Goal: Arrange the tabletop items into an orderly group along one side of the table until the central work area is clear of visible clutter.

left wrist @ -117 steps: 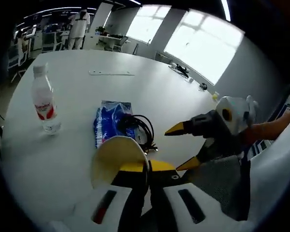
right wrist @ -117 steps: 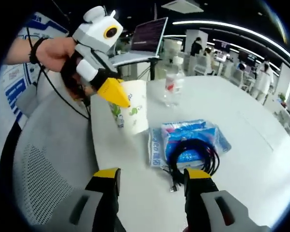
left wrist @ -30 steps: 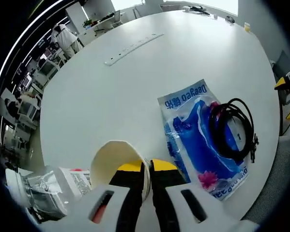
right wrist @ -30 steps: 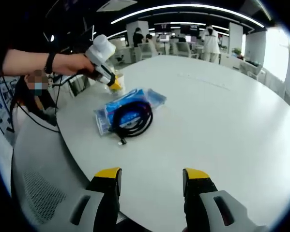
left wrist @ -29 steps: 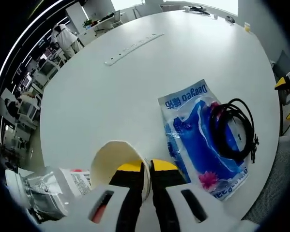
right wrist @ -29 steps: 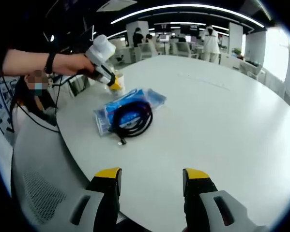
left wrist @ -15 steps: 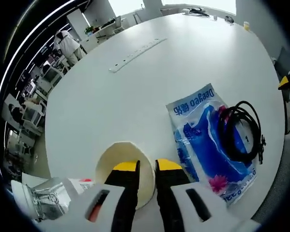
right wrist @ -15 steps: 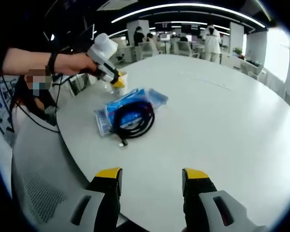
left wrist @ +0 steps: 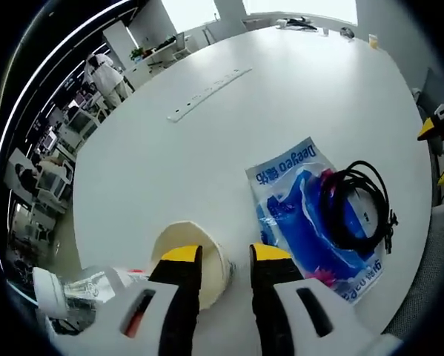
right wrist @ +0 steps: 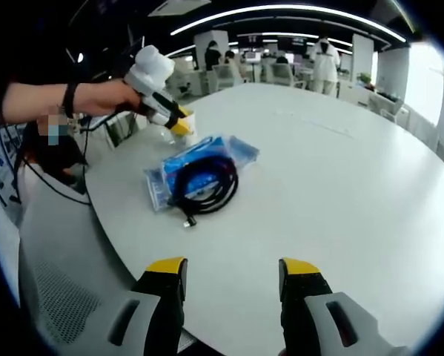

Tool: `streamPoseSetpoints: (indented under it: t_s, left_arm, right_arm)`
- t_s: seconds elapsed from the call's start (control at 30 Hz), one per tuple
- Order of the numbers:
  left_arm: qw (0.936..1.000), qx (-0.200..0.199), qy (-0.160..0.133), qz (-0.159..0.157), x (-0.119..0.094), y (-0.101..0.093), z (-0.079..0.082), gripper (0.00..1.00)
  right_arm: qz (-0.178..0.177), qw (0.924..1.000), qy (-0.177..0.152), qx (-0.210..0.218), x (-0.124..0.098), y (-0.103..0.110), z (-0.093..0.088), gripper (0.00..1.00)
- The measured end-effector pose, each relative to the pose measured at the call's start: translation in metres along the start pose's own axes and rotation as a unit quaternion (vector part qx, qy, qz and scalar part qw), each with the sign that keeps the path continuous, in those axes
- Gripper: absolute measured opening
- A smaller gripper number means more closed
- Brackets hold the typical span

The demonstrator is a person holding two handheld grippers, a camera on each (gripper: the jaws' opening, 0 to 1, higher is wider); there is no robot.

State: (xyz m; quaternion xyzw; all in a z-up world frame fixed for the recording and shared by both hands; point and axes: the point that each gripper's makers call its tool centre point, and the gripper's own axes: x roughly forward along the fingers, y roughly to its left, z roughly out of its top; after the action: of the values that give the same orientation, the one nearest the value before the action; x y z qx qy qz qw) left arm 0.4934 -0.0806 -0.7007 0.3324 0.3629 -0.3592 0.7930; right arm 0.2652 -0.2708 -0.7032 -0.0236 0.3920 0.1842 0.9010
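White table point(left wrist: 207, 148) | 1 cup point(left wrist: 188, 256), 1 bottle point(left wrist: 81, 291), 1 pack point(left wrist: 310, 219), 1 cable point(left wrist: 355, 208) | both jaws released

Open office with a large white round table point(right wrist: 340, 193), desks and ceiling light strips point(right wrist: 281, 11) behind, bright windows point(left wrist: 207, 9)

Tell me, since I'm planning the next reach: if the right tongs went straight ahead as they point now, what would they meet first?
Probably bare white table: the open right tongs aim past the black cable, which lies off to the side. Depth is unclear.

cable point(left wrist: 356, 206) on wipes pack point(left wrist: 313, 219) (cup point(left wrist: 190, 256) beside), near table point(left wrist: 207, 148) edge
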Motion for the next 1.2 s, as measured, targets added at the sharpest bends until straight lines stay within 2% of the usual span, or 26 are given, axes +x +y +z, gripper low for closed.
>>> streamPoseSetpoints:
  t_s: [0.3,0.43,0.53,0.6,0.83,1.03,1.2]
  left_arm:
    - [0.9989,-0.027,-0.037,0.012,-0.033,0.003,-0.001,0.28]
    - [0.9977,-0.039,-0.052,0.02,-0.05,0.005,-0.007,0.28]
    - [0.9959,-0.066,-0.059,0.018,-0.058,0.004,-0.014,0.27]
    - [0.9932,-0.098,-0.06,0.013,-0.065,0.0,-0.024,0.28]
    - [0.9857,-0.151,-0.074,0.016,-0.08,-0.018,-0.045,0.27]
    - [0.9784,-0.188,-0.084,0.017,-0.09,-0.025,-0.057,0.27]
    - [0.9695,-0.224,-0.097,0.017,-0.098,-0.029,-0.064,0.28]
  right_arm:
    - [0.006,0.9999,-0.007,-0.01,0.005,0.007,0.009,0.5]
    - [0.009,0.9998,-0.01,-0.012,0.007,0.01,0.011,0.5]
    - [0.011,0.9998,-0.01,-0.015,0.007,0.012,0.012,0.5]
    - [0.014,0.9997,-0.01,-0.017,0.008,0.014,0.012,0.5]
    - [0.02,0.9995,-0.01,-0.021,0.009,0.019,0.01,0.5]
    - [0.024,0.9993,-0.011,-0.025,0.009,0.024,0.012,0.5]
    - [0.034,0.9989,-0.013,-0.029,0.012,0.03,0.013,0.5]
